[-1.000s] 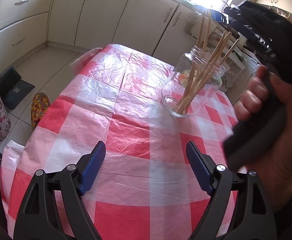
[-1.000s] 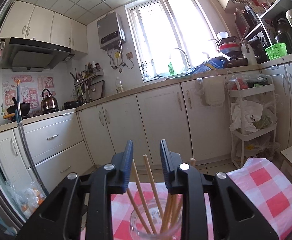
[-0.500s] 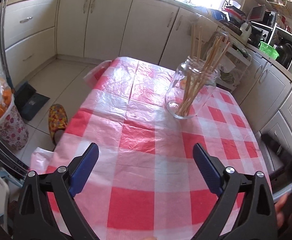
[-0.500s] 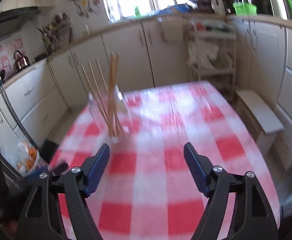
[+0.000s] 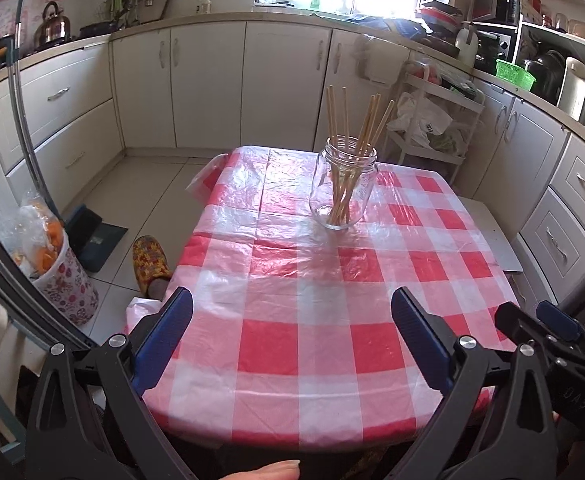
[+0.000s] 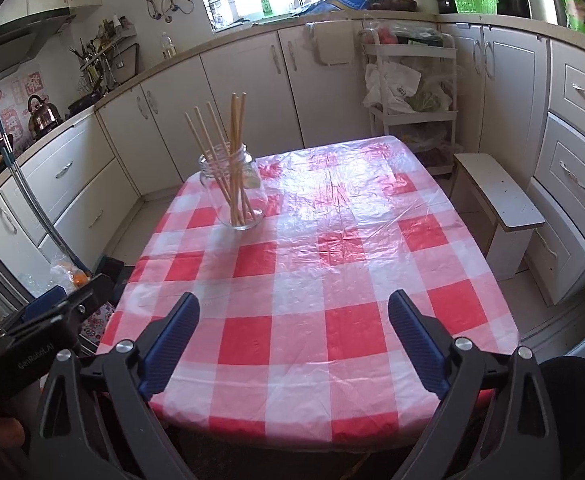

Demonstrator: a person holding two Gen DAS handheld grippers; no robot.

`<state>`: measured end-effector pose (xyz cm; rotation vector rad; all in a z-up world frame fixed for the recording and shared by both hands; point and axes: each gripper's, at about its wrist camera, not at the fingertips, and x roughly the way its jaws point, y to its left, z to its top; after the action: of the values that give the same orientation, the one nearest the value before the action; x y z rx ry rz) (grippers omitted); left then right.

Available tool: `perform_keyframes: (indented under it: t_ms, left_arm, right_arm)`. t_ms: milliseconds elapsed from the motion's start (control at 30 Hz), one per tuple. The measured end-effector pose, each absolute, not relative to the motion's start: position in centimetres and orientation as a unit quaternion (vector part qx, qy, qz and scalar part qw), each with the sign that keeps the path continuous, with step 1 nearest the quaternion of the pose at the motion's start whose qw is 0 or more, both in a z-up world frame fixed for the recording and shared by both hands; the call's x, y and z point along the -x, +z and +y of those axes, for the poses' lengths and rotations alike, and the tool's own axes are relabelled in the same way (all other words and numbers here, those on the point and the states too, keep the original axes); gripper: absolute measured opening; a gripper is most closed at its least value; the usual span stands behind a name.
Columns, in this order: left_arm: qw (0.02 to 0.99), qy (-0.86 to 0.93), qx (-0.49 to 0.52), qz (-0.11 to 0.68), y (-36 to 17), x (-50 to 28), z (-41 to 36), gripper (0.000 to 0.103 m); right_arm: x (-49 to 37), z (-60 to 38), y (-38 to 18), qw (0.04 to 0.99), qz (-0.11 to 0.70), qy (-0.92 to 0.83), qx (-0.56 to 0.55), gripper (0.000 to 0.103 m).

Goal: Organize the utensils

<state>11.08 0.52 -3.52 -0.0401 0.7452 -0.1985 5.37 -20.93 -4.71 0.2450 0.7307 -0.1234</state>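
Both tools hung back at the near edge of the table (image 5: 292, 360), well apart from the glass jar (image 5: 342, 188) that stood upright toward the far end of the checked cloth. The left gripper (image 5: 290, 342) had its jaws spread wide with nothing between them, and so did the right gripper (image 6: 292, 344). No loose utensil showed on the cloth, so the step in hand looked like a retreat with the sorting probably finished.

To do that well, the person likely needed to keep both tools low and clear of the jar, since a knock on its tall contents could tip it.

The chopsticks (image 5: 350, 152) stood in the jar, bases gathered on its floor, tips fanned upward past the rim. Their long axes ran near vertical, some leaning left and others right.
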Motion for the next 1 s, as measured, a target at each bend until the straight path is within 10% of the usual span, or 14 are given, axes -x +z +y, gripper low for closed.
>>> perform_keyframes:
  t_ms: [1000]
  left_arm:
    - [0.93, -0.085, 0.01, 0.357, -0.3, -8.5, 0.0, 0.096]
  right_arm:
    - [-2.5, -20.7, -2.6, 0.926, 0.355, -0.055, -0.116, 0.096]
